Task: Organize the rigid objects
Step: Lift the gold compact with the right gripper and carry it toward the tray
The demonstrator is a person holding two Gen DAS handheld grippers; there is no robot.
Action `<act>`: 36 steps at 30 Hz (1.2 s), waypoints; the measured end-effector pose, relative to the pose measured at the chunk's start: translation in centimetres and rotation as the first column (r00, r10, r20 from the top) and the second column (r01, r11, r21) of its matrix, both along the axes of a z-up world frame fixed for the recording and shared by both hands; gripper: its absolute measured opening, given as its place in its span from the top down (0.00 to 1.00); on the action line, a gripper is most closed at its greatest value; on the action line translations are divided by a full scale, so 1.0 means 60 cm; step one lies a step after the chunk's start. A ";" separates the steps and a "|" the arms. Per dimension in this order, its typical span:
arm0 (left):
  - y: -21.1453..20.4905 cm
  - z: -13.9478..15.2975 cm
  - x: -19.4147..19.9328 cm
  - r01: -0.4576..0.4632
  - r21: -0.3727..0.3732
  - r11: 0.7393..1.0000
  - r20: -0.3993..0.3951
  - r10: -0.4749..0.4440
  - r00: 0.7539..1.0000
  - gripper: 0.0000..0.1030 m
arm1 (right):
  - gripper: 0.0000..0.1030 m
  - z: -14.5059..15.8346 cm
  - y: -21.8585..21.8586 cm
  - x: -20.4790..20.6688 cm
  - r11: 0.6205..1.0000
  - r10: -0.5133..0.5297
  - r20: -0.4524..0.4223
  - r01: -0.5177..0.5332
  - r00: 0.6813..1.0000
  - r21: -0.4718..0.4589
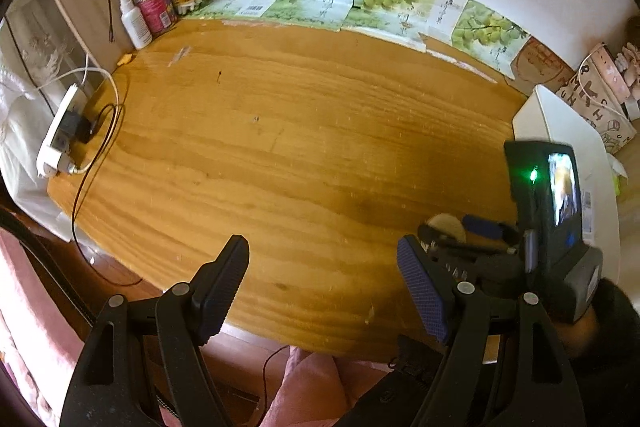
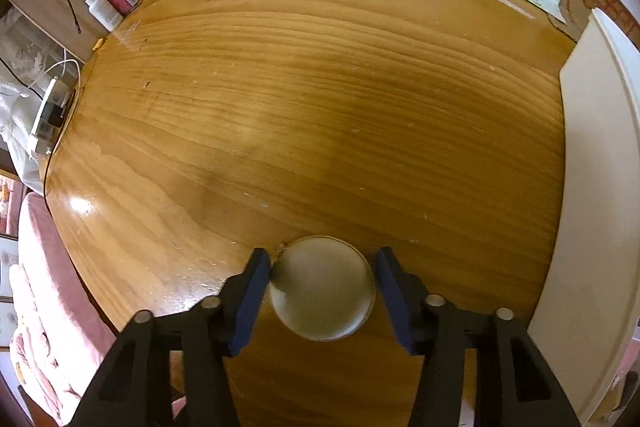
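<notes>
Your right tool (image 2: 323, 287) stands open around the round disc (image 2: 322, 289) near the tabletop (image 2: 320, 107) front edge, left pad touching; centre it, then squeeze evenly across its widest part.

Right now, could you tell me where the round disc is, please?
In the right wrist view, the round disc lies on the wooden table near its front edge, between the open fingers of the right gripper, left of the white board.
</notes>
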State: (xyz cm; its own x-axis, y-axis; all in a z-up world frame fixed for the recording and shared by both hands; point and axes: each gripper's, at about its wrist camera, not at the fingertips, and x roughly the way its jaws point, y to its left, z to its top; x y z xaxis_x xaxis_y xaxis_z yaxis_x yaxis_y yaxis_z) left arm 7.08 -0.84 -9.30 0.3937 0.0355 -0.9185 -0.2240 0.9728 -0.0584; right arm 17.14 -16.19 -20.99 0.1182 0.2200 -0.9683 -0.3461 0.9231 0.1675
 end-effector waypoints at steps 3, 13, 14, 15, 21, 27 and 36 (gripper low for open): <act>0.007 0.006 0.016 0.016 -0.005 1.000 0.014 -0.016 1.000 0.23 | 0.49 0.000 0.001 0.003 1.000 -0.008 -0.019 0.008 1.000 -0.008; 0.018 0.045 0.089 0.069 -0.046 0.997 0.122 -0.063 0.991 0.23 | 0.54 0.051 -0.033 0.015 0.997 -0.067 -0.040 0.069 0.997 0.042; 0.017 0.050 0.097 0.077 -0.053 0.996 0.136 -0.069 0.988 0.23 | 0.57 0.067 -0.042 0.016 0.996 -0.075 -0.011 0.076 0.997 0.045; 0.016 0.053 0.104 0.084 -0.058 0.995 0.146 -0.075 0.987 0.23 | 0.76 0.082 -0.051 0.016 0.995 -0.083 0.015 0.082 0.996 0.056; -0.008 0.071 0.141 0.151 -0.089 0.984 0.201 -0.131 0.971 0.23 | 0.87 0.139 -0.105 0.012 0.981 -0.175 0.114 0.163 0.978 0.108; -0.027 0.080 0.157 0.200 -0.099 0.975 0.229 -0.173 0.958 0.23 | 0.86 0.136 -0.127 0.007 0.962 -0.252 0.094 0.239 0.963 0.133; -0.010 0.071 0.138 0.169 -0.114 0.979 0.219 -0.142 0.965 0.23 | 0.46 0.095 -0.106 0.016 0.960 -0.247 -0.007 0.246 0.969 0.131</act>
